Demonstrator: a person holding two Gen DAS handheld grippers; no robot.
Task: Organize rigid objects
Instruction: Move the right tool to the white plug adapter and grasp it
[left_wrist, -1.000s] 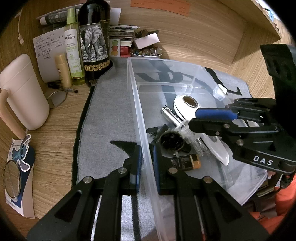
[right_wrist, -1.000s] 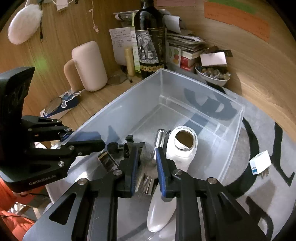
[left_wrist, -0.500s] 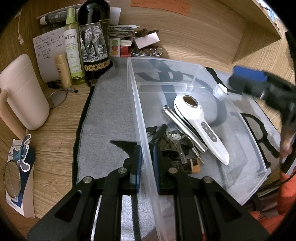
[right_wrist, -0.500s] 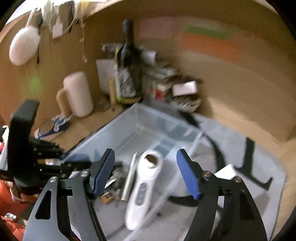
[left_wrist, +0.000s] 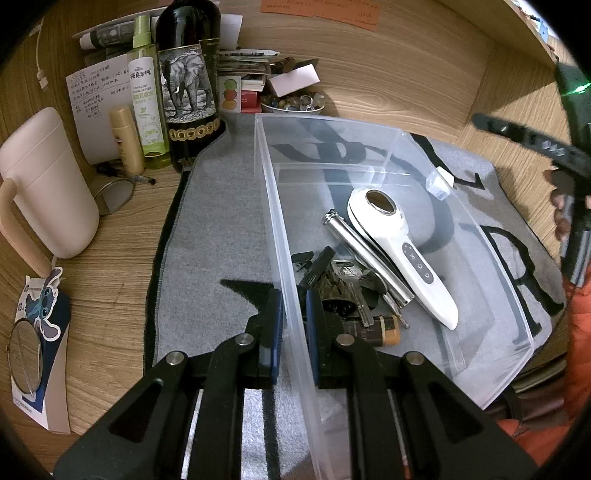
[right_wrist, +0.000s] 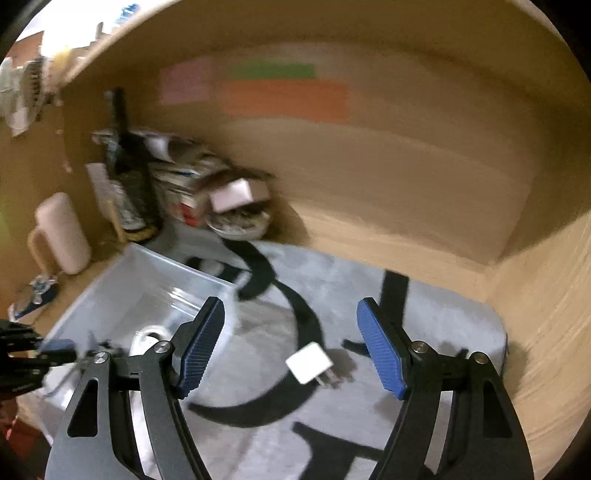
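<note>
we see the main risk in the clear plastic bin: our left gripper pinches its near wall, so any tug or twist could slide the bin on the grey mat or tip the white handheld device, the metal tube and the keys lying inside. the right wrist view is blurred, and that makes a misjudged approach likely. our right gripper is spread wide and holds nothing, hanging over the mat with the small white plug adapter between its fingers' line, just outside the bin; a careless closing could knock it away.
</note>
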